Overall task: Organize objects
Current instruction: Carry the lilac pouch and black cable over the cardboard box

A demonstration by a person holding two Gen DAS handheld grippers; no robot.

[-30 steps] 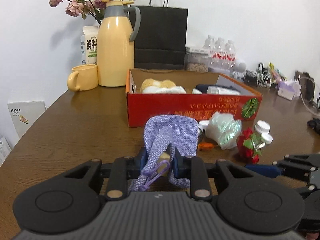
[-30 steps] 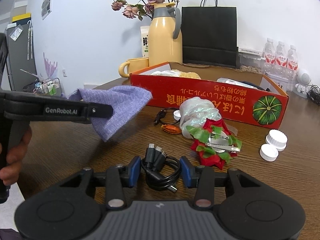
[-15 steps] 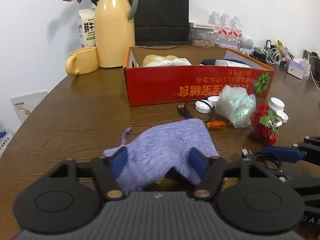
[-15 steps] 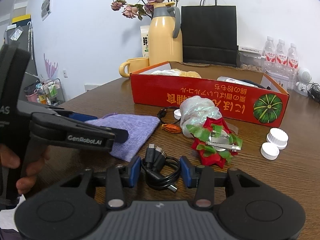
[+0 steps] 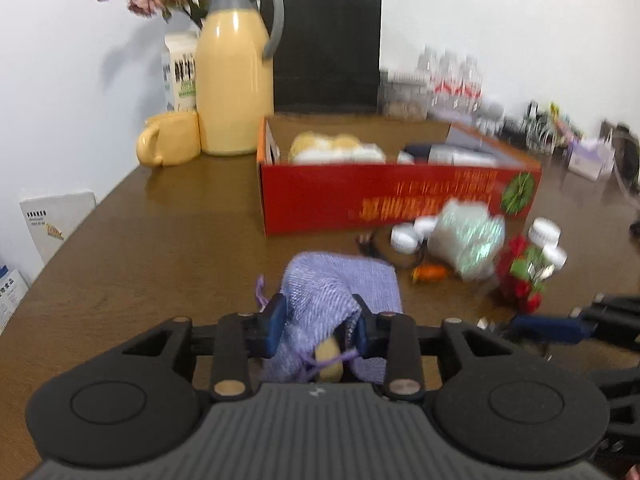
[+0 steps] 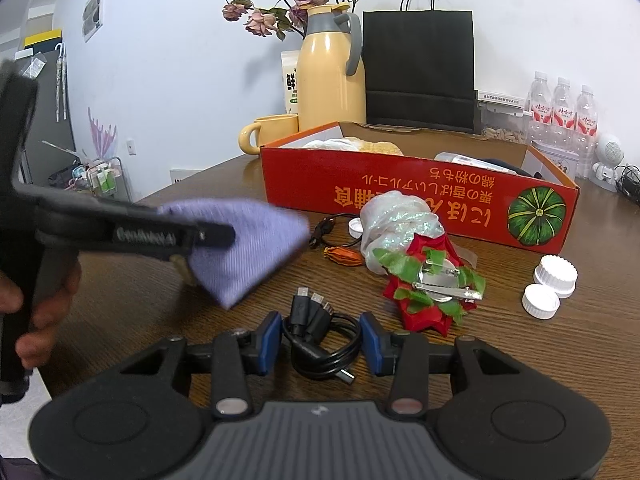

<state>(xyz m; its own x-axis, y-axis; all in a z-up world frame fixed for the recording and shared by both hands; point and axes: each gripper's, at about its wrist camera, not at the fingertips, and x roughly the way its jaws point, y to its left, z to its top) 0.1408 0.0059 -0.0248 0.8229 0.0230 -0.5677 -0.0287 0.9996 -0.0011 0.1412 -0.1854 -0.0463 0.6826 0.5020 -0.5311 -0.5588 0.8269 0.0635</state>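
My left gripper (image 5: 318, 328) is shut on a lavender drawstring pouch (image 5: 336, 288) and holds it lifted above the table; it also shows in the right wrist view (image 6: 240, 244), hanging from the left gripper (image 6: 224, 236). My right gripper (image 6: 320, 338) is open, its blue pads on either side of a coiled black cable (image 6: 320, 340) that lies on the table. The red cardboard box (image 6: 420, 196) stands behind, with several items inside.
Between pouch and box lie a shiny plastic bag (image 6: 396, 216), a red-green flower clip (image 6: 432, 288), white caps (image 6: 552, 280) and a small orange item (image 6: 344, 256). A yellow jug (image 6: 332, 72), mug (image 6: 272, 132) and black paper bag (image 6: 420, 68) stand behind.
The left gripper set the pouch down and opened half a second ago; now it has closed on the pouch again and lifted it. The right gripper has not moved.
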